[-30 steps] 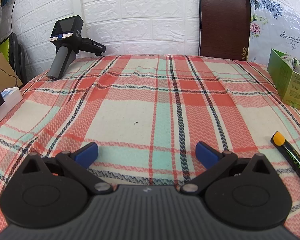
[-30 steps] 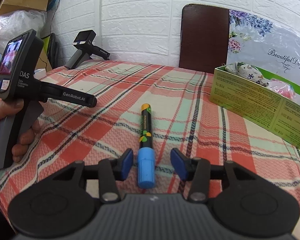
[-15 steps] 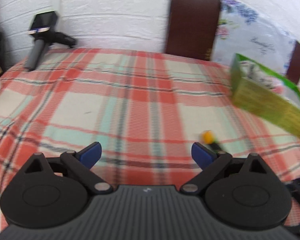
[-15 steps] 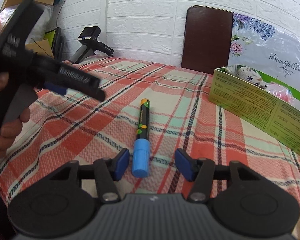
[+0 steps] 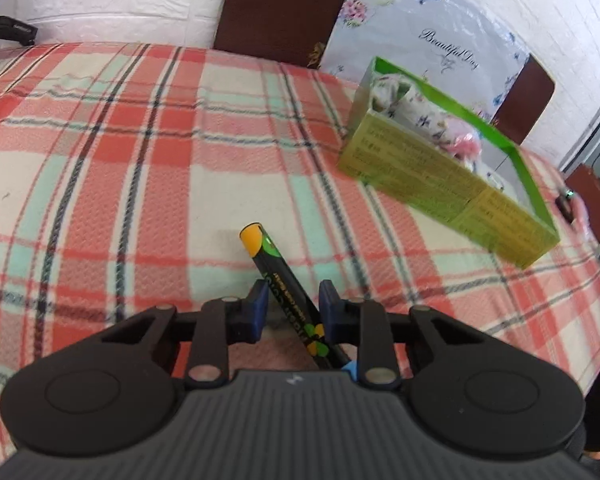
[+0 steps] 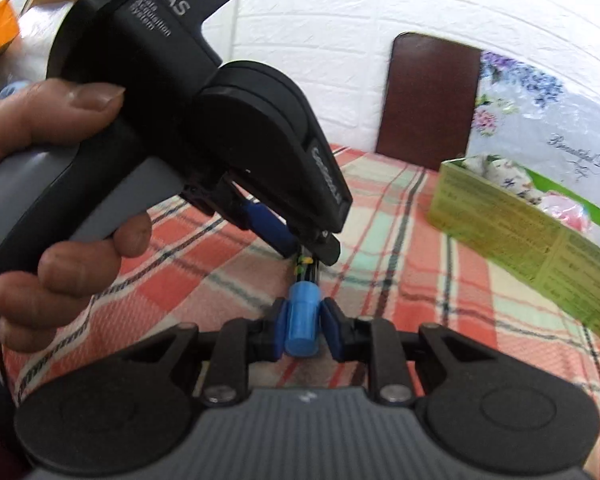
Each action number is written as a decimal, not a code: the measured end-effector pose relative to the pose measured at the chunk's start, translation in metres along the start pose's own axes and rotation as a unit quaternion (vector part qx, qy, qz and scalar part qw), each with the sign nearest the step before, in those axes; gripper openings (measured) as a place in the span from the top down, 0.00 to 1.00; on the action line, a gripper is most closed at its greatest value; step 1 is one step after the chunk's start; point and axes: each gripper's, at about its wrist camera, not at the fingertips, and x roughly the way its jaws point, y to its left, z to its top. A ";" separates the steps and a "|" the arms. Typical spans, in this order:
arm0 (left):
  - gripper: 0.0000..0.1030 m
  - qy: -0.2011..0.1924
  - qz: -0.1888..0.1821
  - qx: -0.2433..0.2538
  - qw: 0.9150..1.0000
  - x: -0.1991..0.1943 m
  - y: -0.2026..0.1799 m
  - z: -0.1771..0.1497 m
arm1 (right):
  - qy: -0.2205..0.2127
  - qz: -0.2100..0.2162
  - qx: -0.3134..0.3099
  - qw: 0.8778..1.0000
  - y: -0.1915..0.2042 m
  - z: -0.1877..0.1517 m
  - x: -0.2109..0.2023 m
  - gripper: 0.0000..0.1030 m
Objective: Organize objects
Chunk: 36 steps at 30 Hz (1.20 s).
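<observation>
While the plaid-covered tabletop (image 5: 148,168) is bare apart from one marker (image 5: 288,296), the green box (image 5: 440,184) at two o'clock is seen already holding floral and pink items, so little is judged left. The marker is clamped at both ends: its blue cap (image 6: 302,326) by the right hand-held gripper (image 6: 302,334), its dark barrel by the left hand-held gripper (image 5: 291,312), both just closed on it. Boxing remains undone.

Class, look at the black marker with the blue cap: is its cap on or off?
On. The blue cap still sits on the end of the black marker, squeezed between the right tool's pads.
</observation>
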 end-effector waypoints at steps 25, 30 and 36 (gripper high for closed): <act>0.57 -0.069 -0.021 0.168 0.983 0.102 -0.149 0.105 | -0.056 -0.209 0.090 0.972 -0.192 0.046 0.066 0.54; 0.46 -0.090 0.003 0.180 0.980 0.080 -0.138 0.094 | -0.066 -0.214 0.100 0.970 -0.182 0.040 0.057 0.49; 0.41 -0.090 0.039 0.152 0.983 0.048 -0.106 0.069 | -0.077 -0.211 0.116 0.967 -0.158 0.033 0.029 0.46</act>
